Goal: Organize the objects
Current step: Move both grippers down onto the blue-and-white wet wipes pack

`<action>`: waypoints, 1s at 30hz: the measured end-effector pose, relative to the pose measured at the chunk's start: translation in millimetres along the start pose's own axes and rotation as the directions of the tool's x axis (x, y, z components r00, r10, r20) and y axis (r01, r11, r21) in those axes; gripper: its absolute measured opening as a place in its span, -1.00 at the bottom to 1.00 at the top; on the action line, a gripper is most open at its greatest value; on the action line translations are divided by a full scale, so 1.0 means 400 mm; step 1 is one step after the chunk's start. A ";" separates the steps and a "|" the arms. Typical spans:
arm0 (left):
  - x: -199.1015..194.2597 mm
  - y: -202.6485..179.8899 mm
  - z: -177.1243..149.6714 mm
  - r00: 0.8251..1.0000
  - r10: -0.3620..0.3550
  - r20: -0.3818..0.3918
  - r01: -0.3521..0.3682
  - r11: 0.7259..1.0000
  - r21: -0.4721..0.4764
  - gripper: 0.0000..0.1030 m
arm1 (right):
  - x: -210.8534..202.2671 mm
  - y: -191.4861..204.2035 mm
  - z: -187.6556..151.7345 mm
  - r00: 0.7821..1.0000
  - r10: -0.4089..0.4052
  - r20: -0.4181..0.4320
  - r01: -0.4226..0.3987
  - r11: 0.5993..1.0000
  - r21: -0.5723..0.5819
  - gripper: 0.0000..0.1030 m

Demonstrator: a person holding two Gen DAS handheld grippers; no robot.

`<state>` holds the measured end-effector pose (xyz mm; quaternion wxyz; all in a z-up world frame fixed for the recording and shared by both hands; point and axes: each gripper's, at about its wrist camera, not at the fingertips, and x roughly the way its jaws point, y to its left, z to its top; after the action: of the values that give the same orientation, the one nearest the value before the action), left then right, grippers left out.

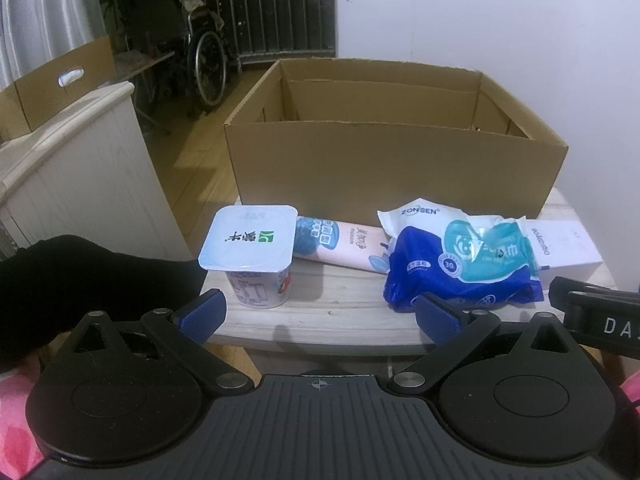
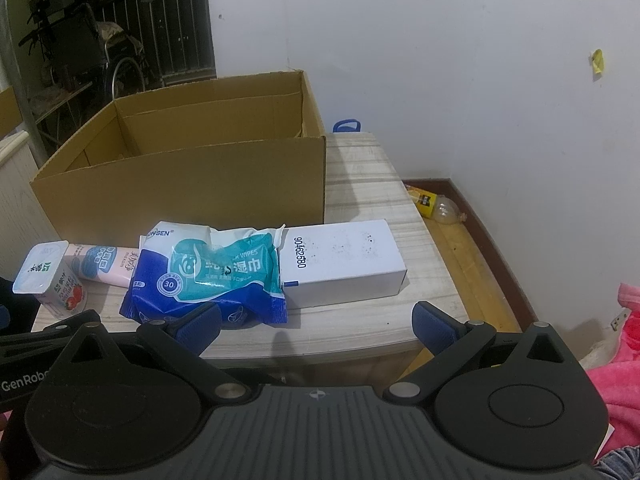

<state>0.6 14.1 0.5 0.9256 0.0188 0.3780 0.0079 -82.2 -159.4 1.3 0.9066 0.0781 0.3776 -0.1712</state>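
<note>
An open cardboard box (image 1: 392, 160) (image 2: 192, 184) stands at the back of a small wooden table (image 1: 328, 304) (image 2: 360, 184). In front of it lie a yogurt cup (image 1: 252, 252) (image 2: 48, 276), a pink tube (image 1: 340, 242) (image 2: 104, 264), a blue and teal wet wipes pack (image 1: 460, 264) (image 2: 216, 272) and a white carton (image 1: 568, 248) (image 2: 344, 264). My left gripper (image 1: 320, 316) is open and empty at the table's front edge, between cup and wipes. My right gripper (image 2: 316, 326) is open and empty, just before the wipes and the carton.
A white cabinet (image 1: 68, 184) with another cardboard box (image 1: 60, 84) on it stands left. A wheelchair (image 1: 192, 48) is behind. A white wall is at the right. A plastic bottle (image 2: 436, 204) lies on the floor right of the table. Pink fabric (image 2: 624, 344) is near right.
</note>
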 end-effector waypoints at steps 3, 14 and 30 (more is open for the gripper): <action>0.000 0.000 0.000 1.000 0.001 0.000 -0.001 1.000 0.001 0.97 | -0.001 0.000 0.000 1.000 0.000 0.001 0.000 1.000 0.000 1.00; 0.001 0.038 0.041 0.996 -0.084 0.024 0.084 0.996 -0.041 0.88 | -0.002 -0.020 0.050 0.992 0.123 0.012 -0.124 0.992 0.024 1.00; 0.063 0.002 0.078 0.979 -0.204 -0.010 0.204 0.977 0.068 0.30 | 0.104 -0.055 0.074 0.950 0.295 -0.104 -0.276 0.947 0.166 0.32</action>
<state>40.2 14.7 5.1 0.9198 0.0119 0.3792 -0.1000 -43.6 -198.6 -7.7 0.8874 0.2105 0.4055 -0.0605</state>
